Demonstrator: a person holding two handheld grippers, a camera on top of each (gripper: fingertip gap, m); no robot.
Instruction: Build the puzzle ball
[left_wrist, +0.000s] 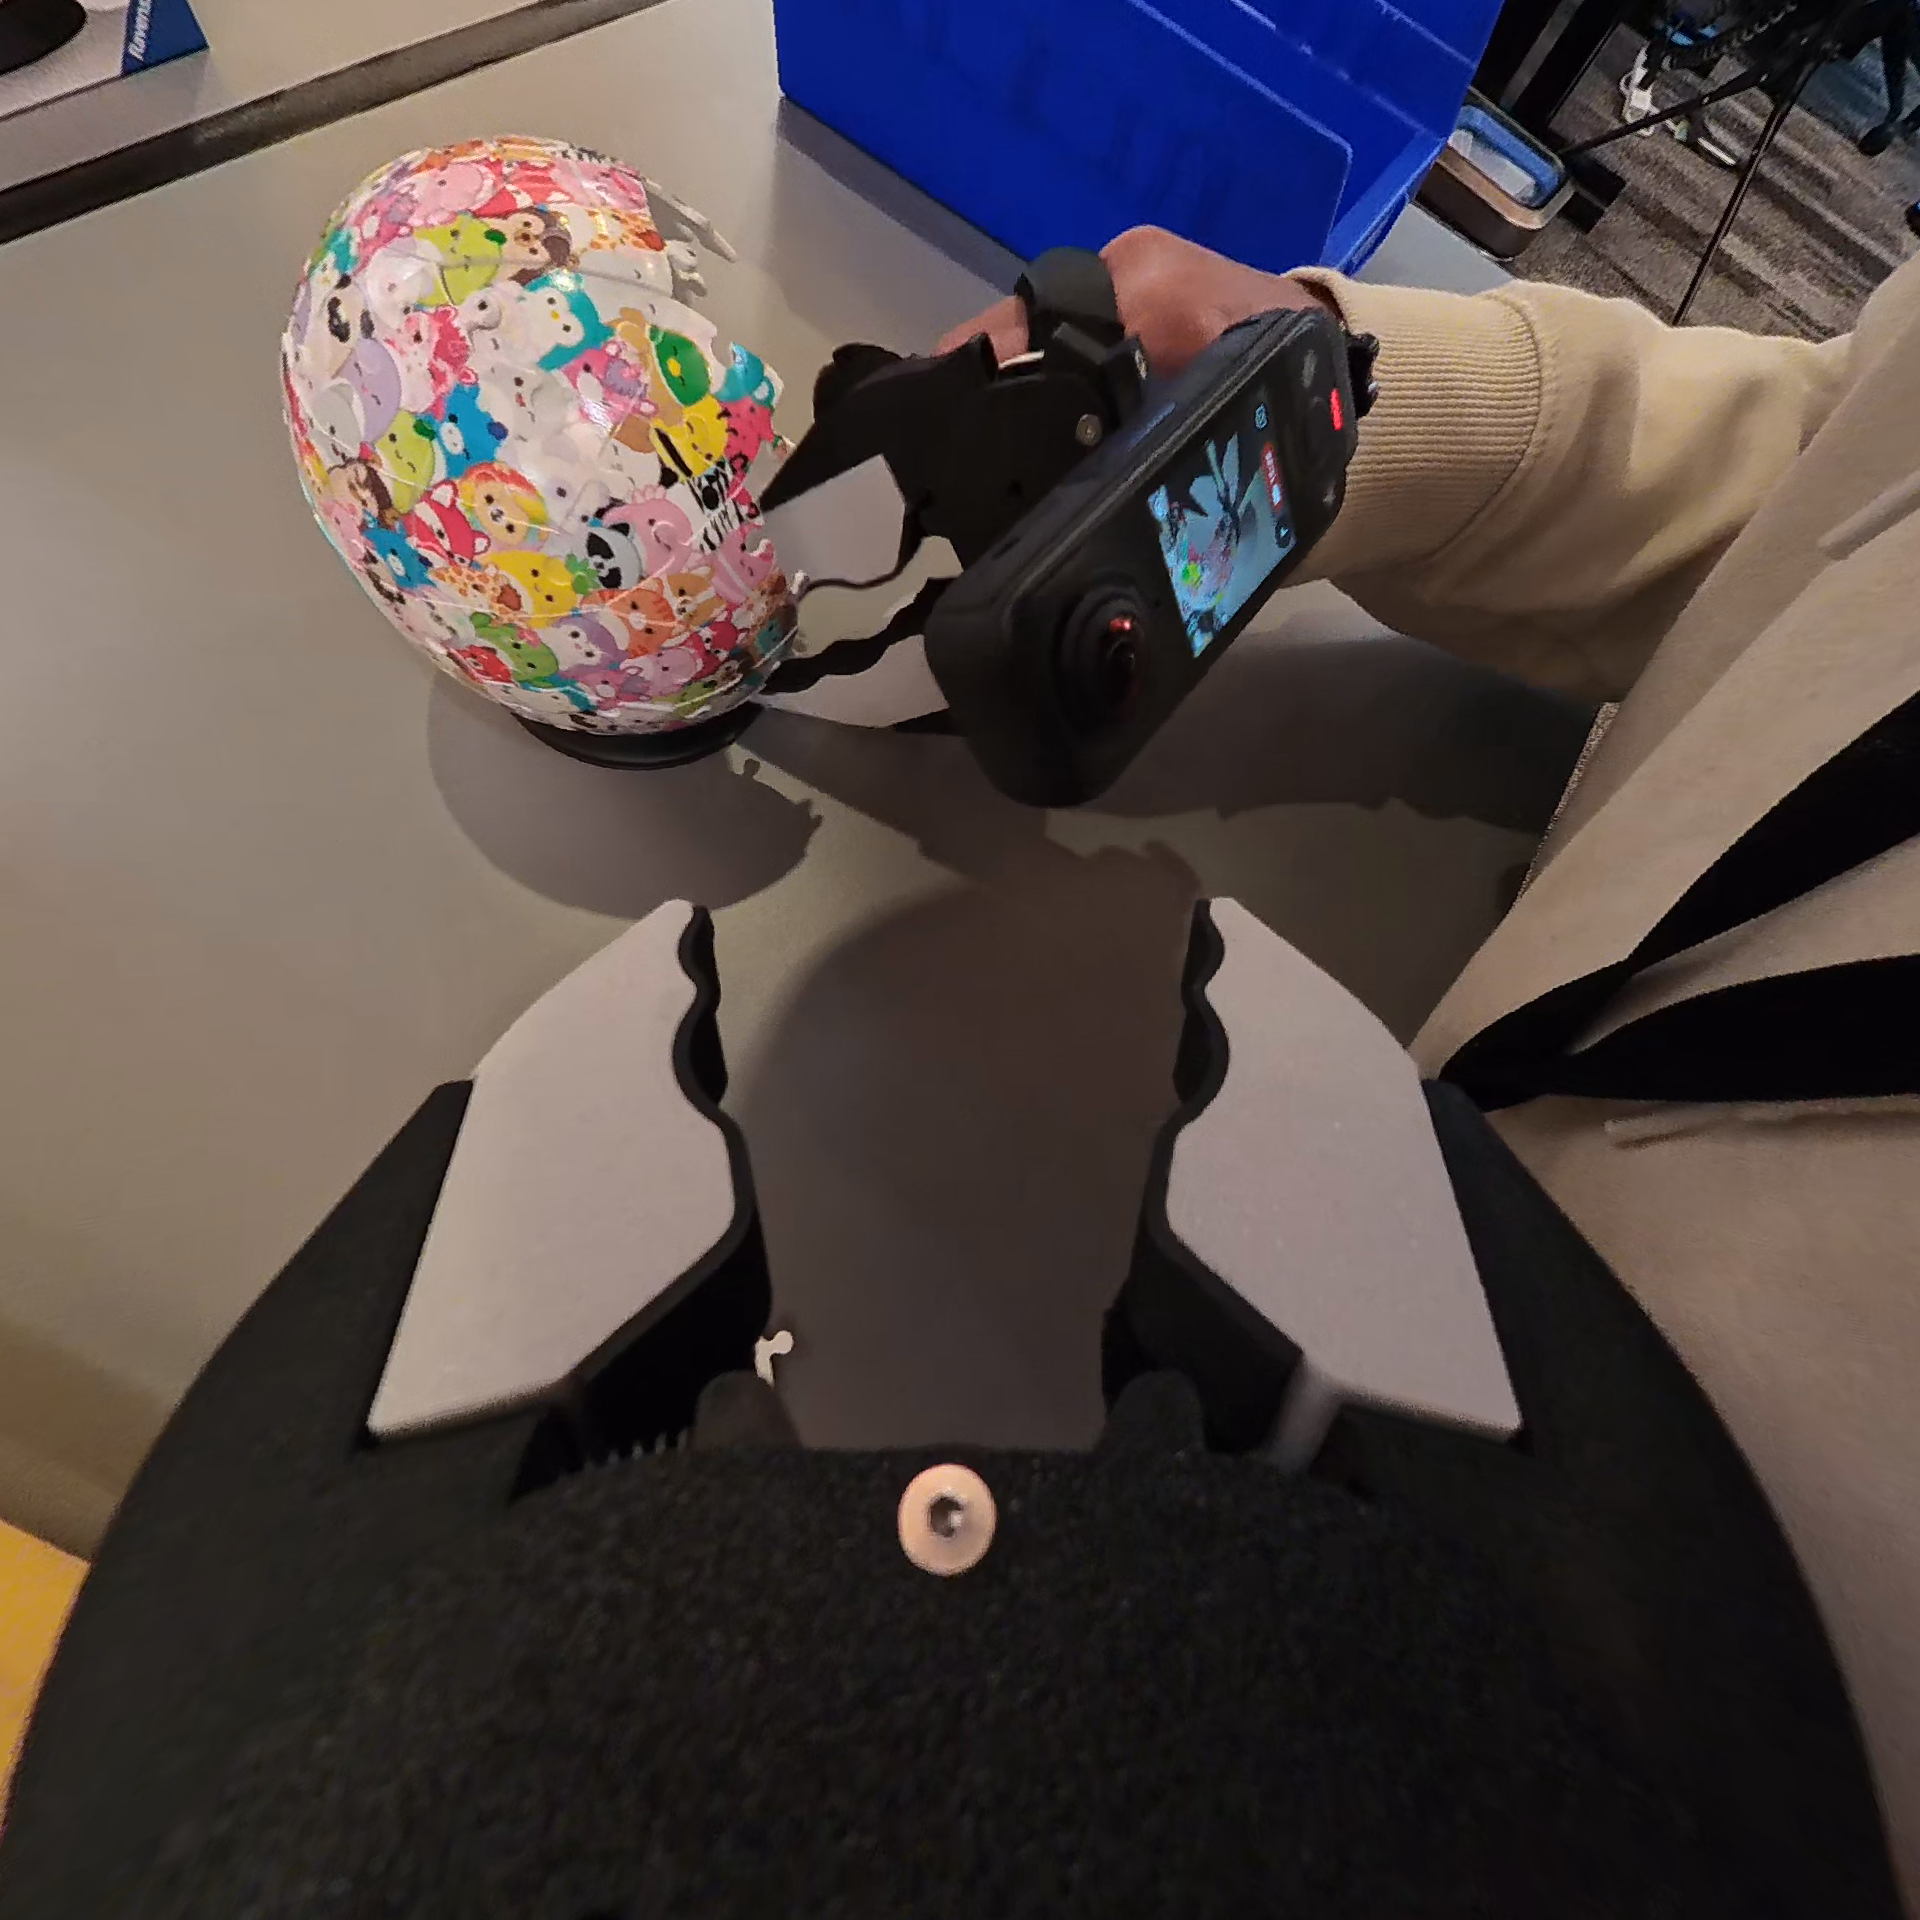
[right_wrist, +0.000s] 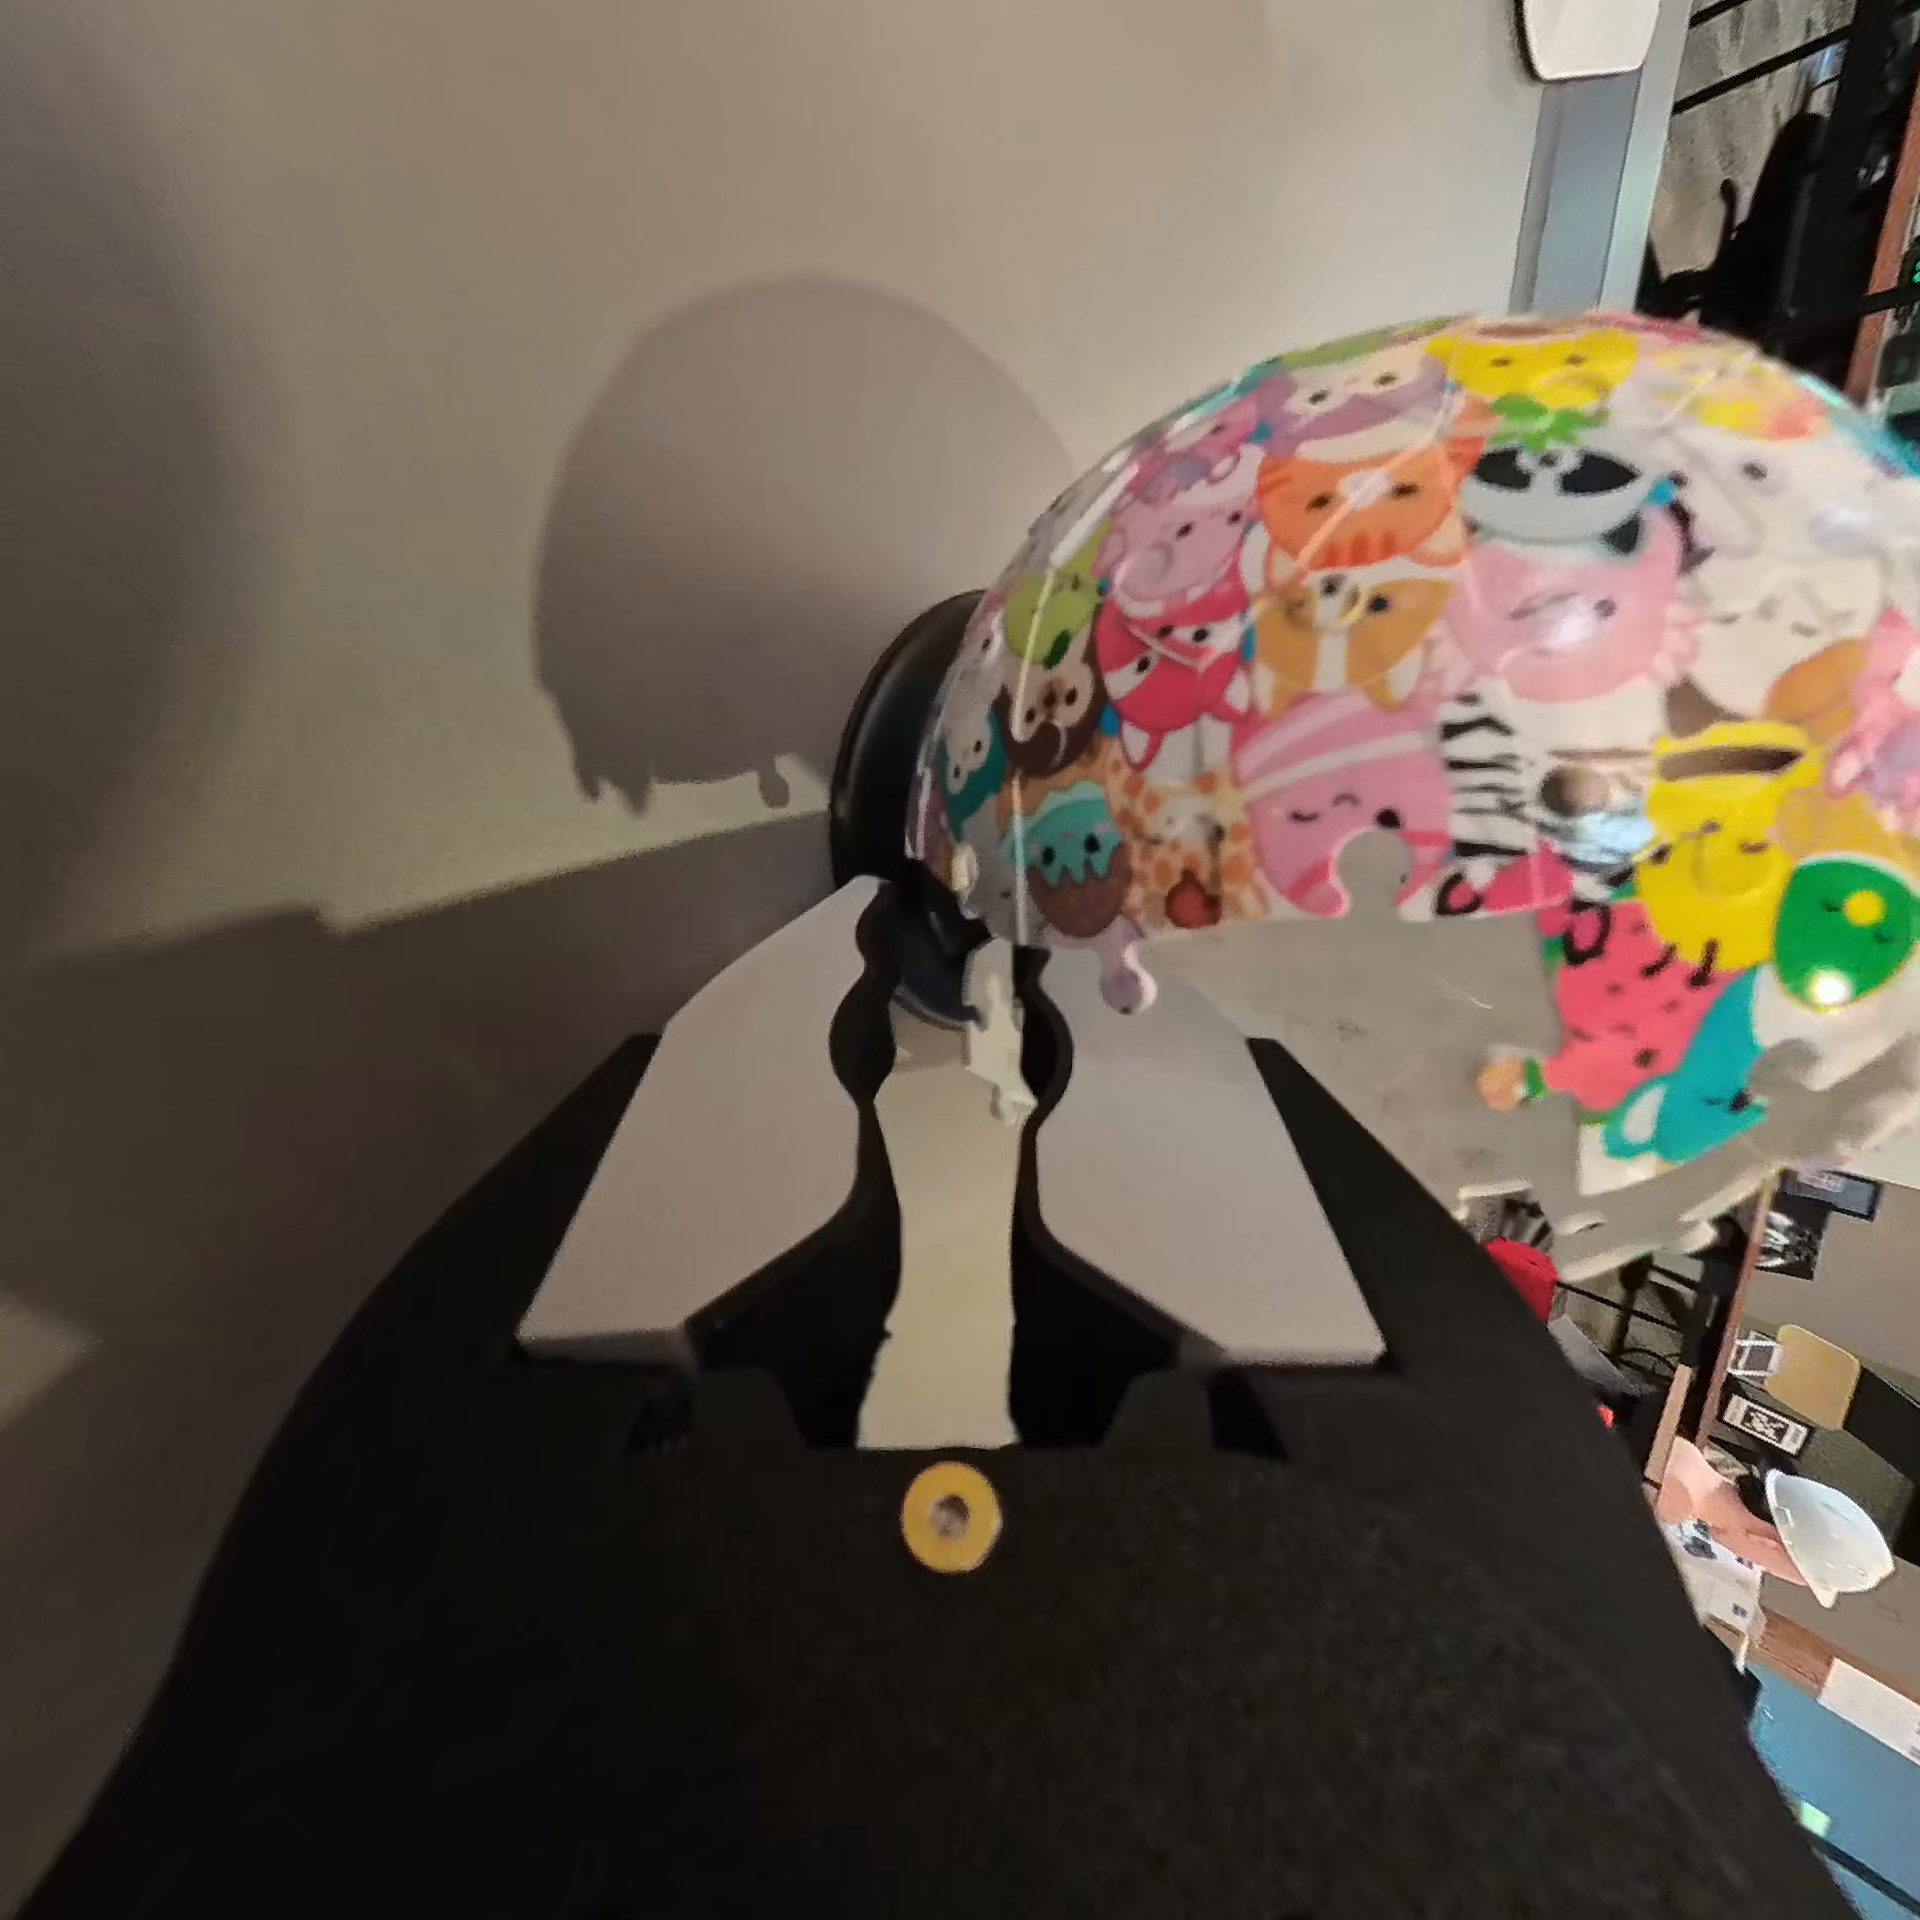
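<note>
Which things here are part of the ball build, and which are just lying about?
Part of the job:
puzzle ball, partly built
black stand under it
white puzzle piece in the right gripper
left gripper, open and empty

Lying about:
blue bin
blue-edged box at the far edge

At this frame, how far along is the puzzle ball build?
Mostly done: the colourful cartoon-print puzzle ball sits on its black round stand with most of the shell closed. In hand: the right gripper pinches a small white-backed puzzle piece at the ball's open edge. The left gripper is open and empty. Left: the jagged gap facing the right gripper.
</note>
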